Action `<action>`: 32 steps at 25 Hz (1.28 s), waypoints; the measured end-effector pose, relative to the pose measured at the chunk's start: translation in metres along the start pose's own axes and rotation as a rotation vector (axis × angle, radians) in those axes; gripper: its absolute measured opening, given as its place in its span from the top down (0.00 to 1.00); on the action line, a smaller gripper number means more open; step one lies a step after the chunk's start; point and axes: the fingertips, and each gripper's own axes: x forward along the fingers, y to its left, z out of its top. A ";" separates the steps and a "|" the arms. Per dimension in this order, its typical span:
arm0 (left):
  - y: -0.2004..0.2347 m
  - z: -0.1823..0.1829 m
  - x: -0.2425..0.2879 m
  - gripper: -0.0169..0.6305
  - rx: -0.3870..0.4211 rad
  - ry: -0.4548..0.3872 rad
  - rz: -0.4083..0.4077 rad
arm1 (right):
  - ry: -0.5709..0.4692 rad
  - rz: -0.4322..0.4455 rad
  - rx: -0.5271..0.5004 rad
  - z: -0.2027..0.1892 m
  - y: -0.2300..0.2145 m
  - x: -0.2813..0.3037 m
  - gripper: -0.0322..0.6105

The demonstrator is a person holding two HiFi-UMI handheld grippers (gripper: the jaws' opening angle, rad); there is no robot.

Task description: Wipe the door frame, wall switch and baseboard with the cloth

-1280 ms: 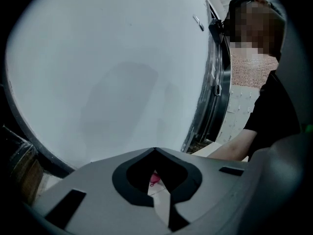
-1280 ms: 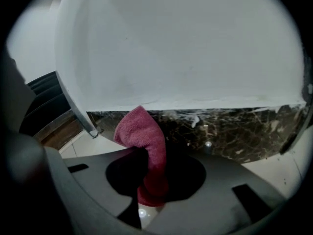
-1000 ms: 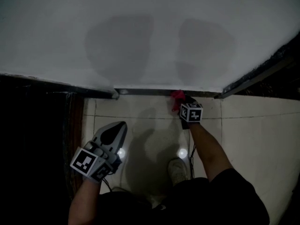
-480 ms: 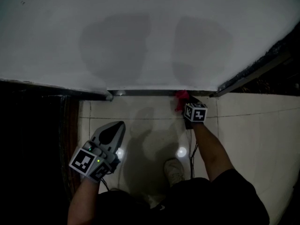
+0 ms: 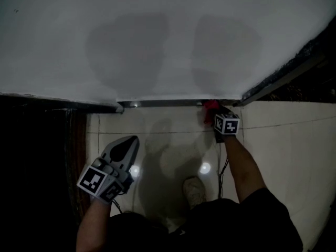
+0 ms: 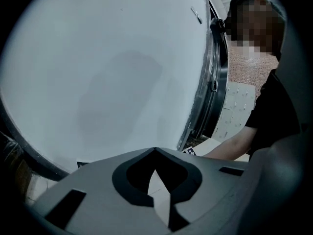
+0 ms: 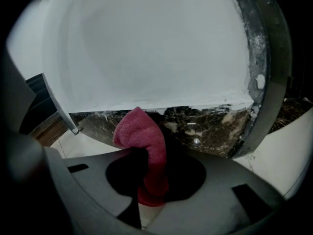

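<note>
My right gripper [image 5: 216, 115] is shut on a red cloth [image 5: 210, 107], held low against the dark baseboard [image 5: 163, 103] at the foot of the white wall [image 5: 157, 41]. In the right gripper view the cloth [image 7: 144, 143] sticks up between the jaws in front of the dark marbled baseboard [image 7: 205, 124], close to a metal door frame [image 7: 259, 72] at the right. My left gripper [image 5: 122, 154] hangs over the floor tiles at lower left, shut and holding nothing. Its jaws [image 6: 155, 180] meet in the left gripper view.
A dark doorway [image 5: 37, 156] with a wooden edge lies at the left. A metal door frame [image 5: 278, 80] runs diagonally at the right. Pale floor tiles [image 5: 283, 140] fill the lower part. The person's shoe [image 5: 195, 190] stands between the arms.
My right gripper with the red cloth has slid rightward along the baseboard toward the metal frame. The left gripper has stayed in place.
</note>
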 end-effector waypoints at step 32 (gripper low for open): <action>0.025 0.044 -0.059 0.99 -0.049 -0.099 0.140 | -0.115 -0.237 0.143 0.023 -0.063 -0.151 0.83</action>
